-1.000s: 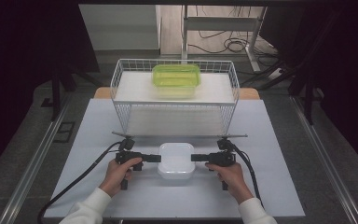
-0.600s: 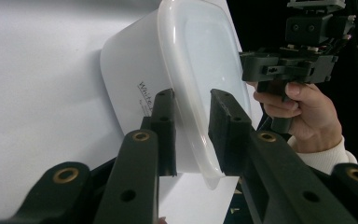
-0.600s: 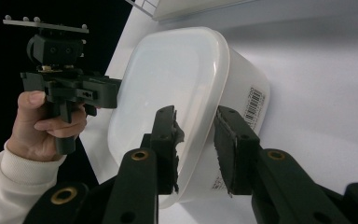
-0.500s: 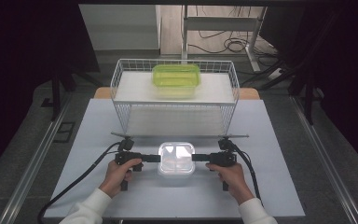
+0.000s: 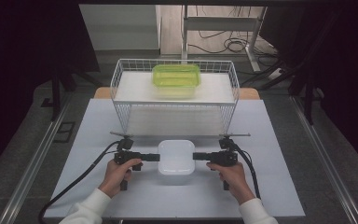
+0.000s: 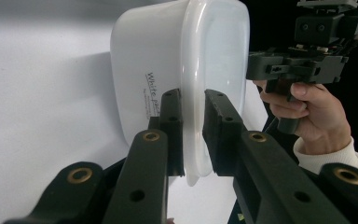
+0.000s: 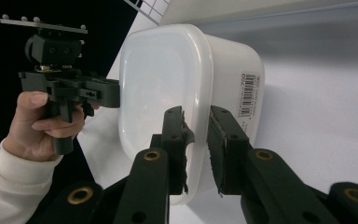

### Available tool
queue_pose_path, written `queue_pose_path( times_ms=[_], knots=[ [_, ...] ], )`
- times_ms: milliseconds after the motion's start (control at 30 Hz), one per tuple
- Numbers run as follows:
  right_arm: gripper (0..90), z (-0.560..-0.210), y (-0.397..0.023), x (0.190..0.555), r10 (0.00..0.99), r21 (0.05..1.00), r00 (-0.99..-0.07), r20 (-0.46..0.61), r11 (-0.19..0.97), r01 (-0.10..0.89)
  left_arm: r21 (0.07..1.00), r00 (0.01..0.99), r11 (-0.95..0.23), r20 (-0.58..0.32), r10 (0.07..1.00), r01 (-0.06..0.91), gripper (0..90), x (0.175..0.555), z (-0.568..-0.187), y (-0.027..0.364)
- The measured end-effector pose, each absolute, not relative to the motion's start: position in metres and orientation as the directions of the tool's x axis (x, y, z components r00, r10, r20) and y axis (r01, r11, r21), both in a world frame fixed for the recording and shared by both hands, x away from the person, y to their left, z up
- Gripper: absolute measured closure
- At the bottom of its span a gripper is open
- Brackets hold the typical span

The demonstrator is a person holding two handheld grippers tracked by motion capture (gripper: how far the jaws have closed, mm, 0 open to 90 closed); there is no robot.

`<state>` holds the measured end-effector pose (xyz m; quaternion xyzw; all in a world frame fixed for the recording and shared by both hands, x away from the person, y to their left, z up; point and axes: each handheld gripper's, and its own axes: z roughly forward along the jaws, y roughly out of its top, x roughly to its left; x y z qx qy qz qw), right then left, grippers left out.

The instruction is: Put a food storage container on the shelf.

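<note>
A white lidded plastic container (image 5: 176,156) sits on the white table near its front. My left gripper (image 5: 157,157) is at its left side and my right gripper (image 5: 195,156) at its right side, facing each other. In the left gripper view, my left gripper (image 6: 193,119) has its jaws on either side of the container's (image 6: 168,51) projecting rim, pads touching it. The right gripper view shows my right gripper (image 7: 196,128) clamped the same way on the opposite rim of the container (image 7: 168,70). Both pairs of jaws have just been closing on that rim.
A white wire basket (image 5: 121,88) stands on legs at the back of the table, with a green lidded container (image 5: 176,77) inside. Bare table surface (image 5: 270,186) lies to both sides. Black cables trail from both grippers toward the front edge.
Both pairs of jaws have narrowed onto the container's rim. The hands and the container have hardly moved.
</note>
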<state>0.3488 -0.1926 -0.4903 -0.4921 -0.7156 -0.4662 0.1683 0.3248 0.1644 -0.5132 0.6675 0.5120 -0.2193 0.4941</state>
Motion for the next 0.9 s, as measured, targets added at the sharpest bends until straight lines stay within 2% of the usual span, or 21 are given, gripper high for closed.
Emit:
queue_pose_path(
  times_ms=[533, 900],
  knots=[
    [77.7, -0.486, -0.194, 0.348, 0.537, 0.522, -0.479, 0.694, 0.083, 0.849, 0.467, 0.409, 0.02, -0.793, 0.451, 0.884, 80.3, 0.322, -0.505, 0.166],
    [78.1, -0.475, -0.192, 0.345, 0.522, 0.556, -0.513, 0.682, 0.087, 0.827, 0.516, 0.451, 0.008, -0.757, 0.472, 0.857, 80.5, 0.318, -0.491, 0.167]
  ],
)
